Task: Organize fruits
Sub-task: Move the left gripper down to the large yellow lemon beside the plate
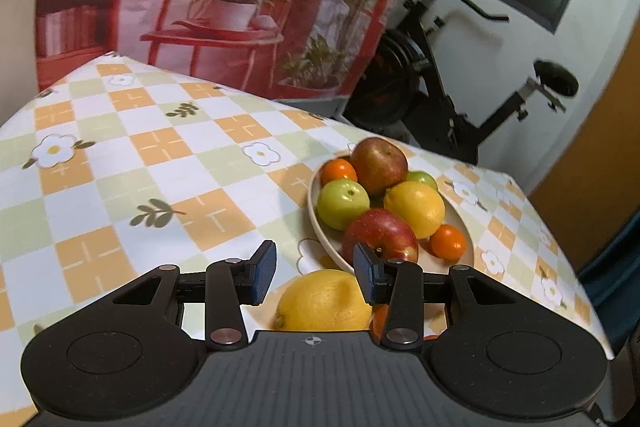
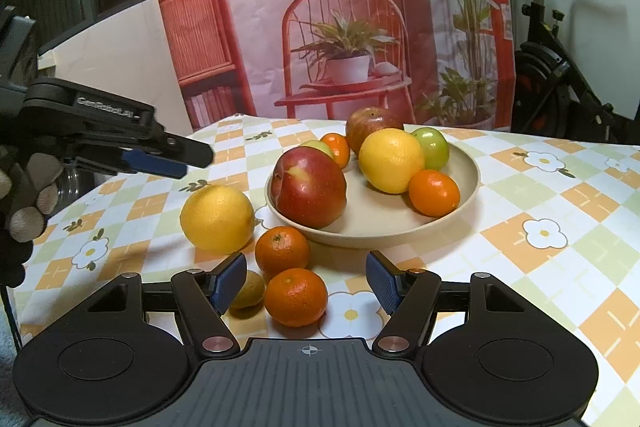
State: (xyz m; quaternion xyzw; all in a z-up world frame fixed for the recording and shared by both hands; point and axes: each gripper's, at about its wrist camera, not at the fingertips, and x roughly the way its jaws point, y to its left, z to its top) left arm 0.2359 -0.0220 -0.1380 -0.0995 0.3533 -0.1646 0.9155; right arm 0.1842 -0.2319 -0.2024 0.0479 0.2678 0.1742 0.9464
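- Left gripper [image 1: 315, 269]: jaws apart, nothing between the pads. It hangs over the loose lemon [image 1: 324, 301], which sits on the table [image 1: 120, 163] just outside the near-left rim of the plate [image 1: 316, 227].
- Right gripper [image 2: 306, 281]: jaws apart too and wider, empty. The nearest mandarin [image 2: 295, 297] lies between its fingers but the pads aren't on it.
- My read of the step: still loading the plate. It already holds two apples, a lemon, a couple of green fruits and two mandarins; the stragglers are bunched on the table by the plate's near-left rim.
- Those stragglers: the lemon, the nearest mandarin, a second mandarin [image 2: 282, 251] just behind it and close against the plate's rim, and a small brownish fruit [image 2: 249, 289], kiwi maybe.
- Next move, I'd guess: the left one drops lower and opens more, since the lemon looks wider than the gap. The right one just needs to nudge forward and close on the mandarin.
- Hard to see: from the left wrist the lemon's bottom is cut off by the gripper body, and the mandarins are barely slivers.
- The brownish fruit is half hidden behind the right gripper's left finger, so can't call it for sure.
- The table's near edge is hidden in both views.
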